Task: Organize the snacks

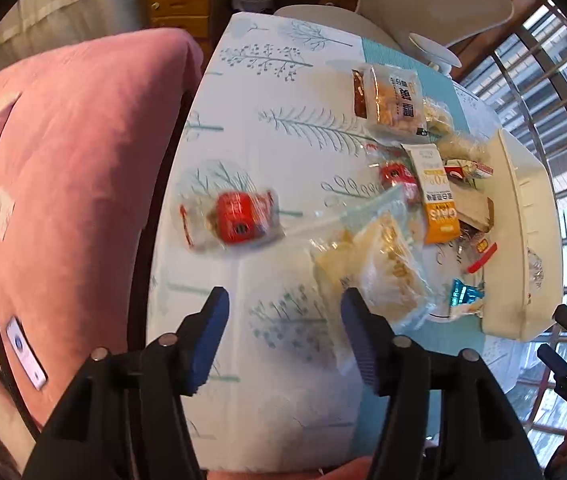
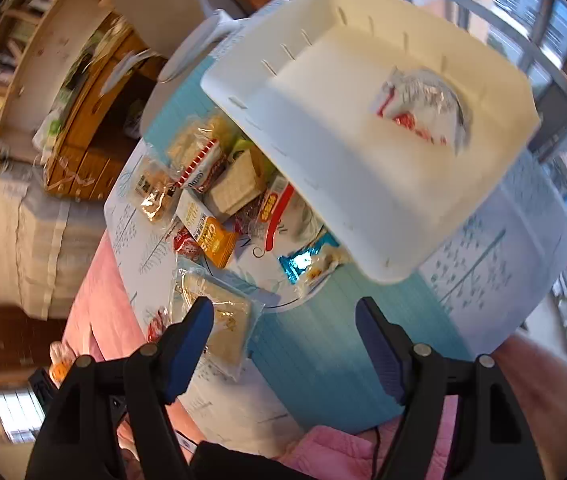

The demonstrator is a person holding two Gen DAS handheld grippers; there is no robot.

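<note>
Tablecloth (image 1: 283, 128): white ground printed with teal and grey tree and leaf motifs, with solid turquoise panels (image 2: 323, 340) finely ribbed. Bin (image 2: 363, 168): plain cream-white; the packet (image 2: 423, 108) inside it is silver and white with red print. Clear-wrapped snack (image 1: 239, 216) lying apart from the pile: red centre with a dark round mark. Sachet (image 1: 437, 200): white upper half, orange lower half, white lettering. Small wrapper (image 1: 463, 292): shiny blue. Flat clear pack (image 1: 383, 264): pale yellow contents. Bedding (image 1: 63, 168) beside the table: pink. Left gripper (image 1: 283, 340) and right gripper (image 2: 283, 344): black bodies, blue pads.
</note>
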